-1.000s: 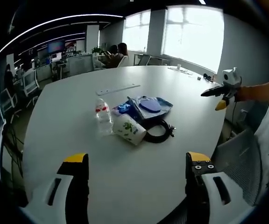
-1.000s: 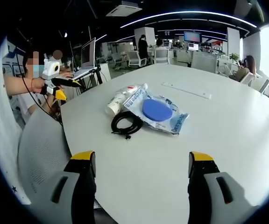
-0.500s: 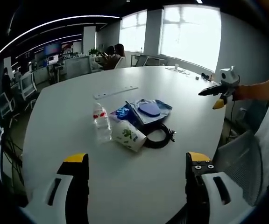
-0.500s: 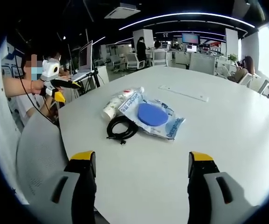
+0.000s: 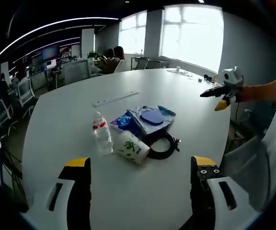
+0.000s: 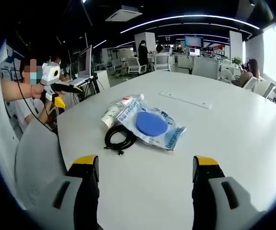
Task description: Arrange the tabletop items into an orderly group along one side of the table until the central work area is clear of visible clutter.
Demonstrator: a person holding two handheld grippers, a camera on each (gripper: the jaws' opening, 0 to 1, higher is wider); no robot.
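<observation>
White surface (image 5: pixel 56 120) carries a red-labelled bottle (image 5: pixel 102 133) standing upright mid-frame, its writing unreadable. A leaf-printed cup (image 5: pixel 132 146) lies tipped beside a black cable (image 5: pixel 163 146). Left gripper (image 5: pixel 140 191) and right gripper (image 6: pixel 145 189) both gape wide, empty.

On the table (image 5: pixel 143 201), seen from the left gripper view, the items lay bunched together near the middle. A bottle (image 5: pixel 101 133) stood at the left of the bunch, with a cup (image 5: pixel 132 146) lying on its side just to its right. A coiled cable (image 5: pixel 163 146) lay right of the cup, touching it or nearly so. Behind cup and cable lay a packet (image 5: pixel 151 117), partly over a second pouch (image 5: pixel 124 121) that reached toward the bottle. A long strip (image 5: pixel 115 98) lay farther off, well apart. In the right gripper view the cable (image 6: pixel 120 138) lay nearest, the packet (image 6: pixel 152 124) to its right, the cup (image 6: pixel 110 115) behind the cable.
</observation>
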